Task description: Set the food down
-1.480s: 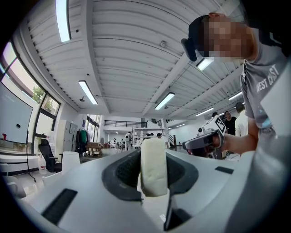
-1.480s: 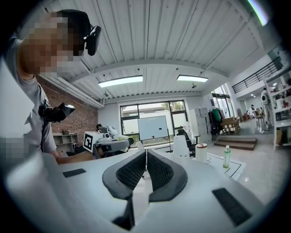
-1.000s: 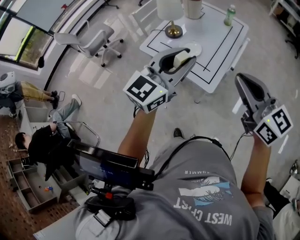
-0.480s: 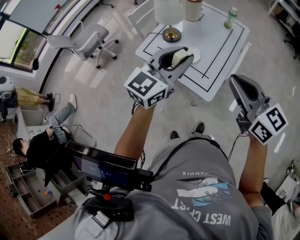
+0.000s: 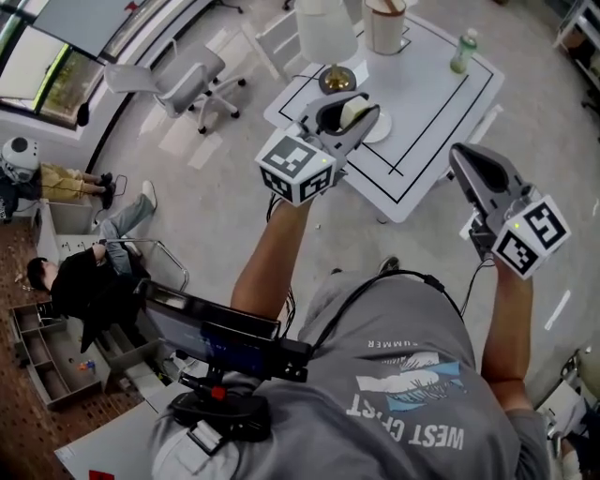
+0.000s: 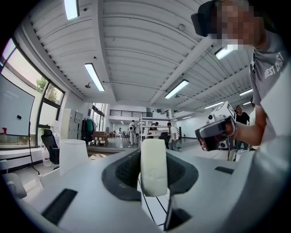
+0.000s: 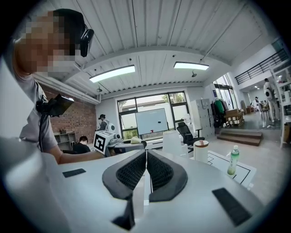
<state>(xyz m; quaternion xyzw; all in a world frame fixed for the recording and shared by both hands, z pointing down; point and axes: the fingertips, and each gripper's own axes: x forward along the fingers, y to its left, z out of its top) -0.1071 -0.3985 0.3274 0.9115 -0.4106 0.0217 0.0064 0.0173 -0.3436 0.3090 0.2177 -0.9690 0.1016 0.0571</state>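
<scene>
Room: open workshop hall with a pale grey floor (image 5: 216, 216); a white bench with black lines (image 5: 441, 103) stands ahead of the person.
Food: pale cream, rounded block of food (image 6: 153, 159), held in the air over the bench's near-left edge, not yet down.
Left tool: the left tool (image 5: 352, 114) is clamped on the block, with its dark pads pressing the two flat sides.
Landing spot: a small white plate (image 5: 382, 129) peeks out just beyond the tool tip, by the bench's near-left corner; probably where the food belongs.
Neighbours: a table lamp with a white shade and brass base (image 5: 336, 80) stands just beside the plate; a white cylindrical tub (image 5: 384, 23) and a green plastic bottle (image 5: 462, 52) sit along the far edge.
Step advice: lower until the block rests on the plate, stay clear of the lamp base, and part the jaws only then.
Left arm: the left forearm (image 5: 272, 253) reaches forward, tool about level.
Right tool: the right tool (image 7: 146, 168) has its jaws together on nothing; it hangs off the bench's near-right edge, tipped slightly down, and should stay aside.
</scene>
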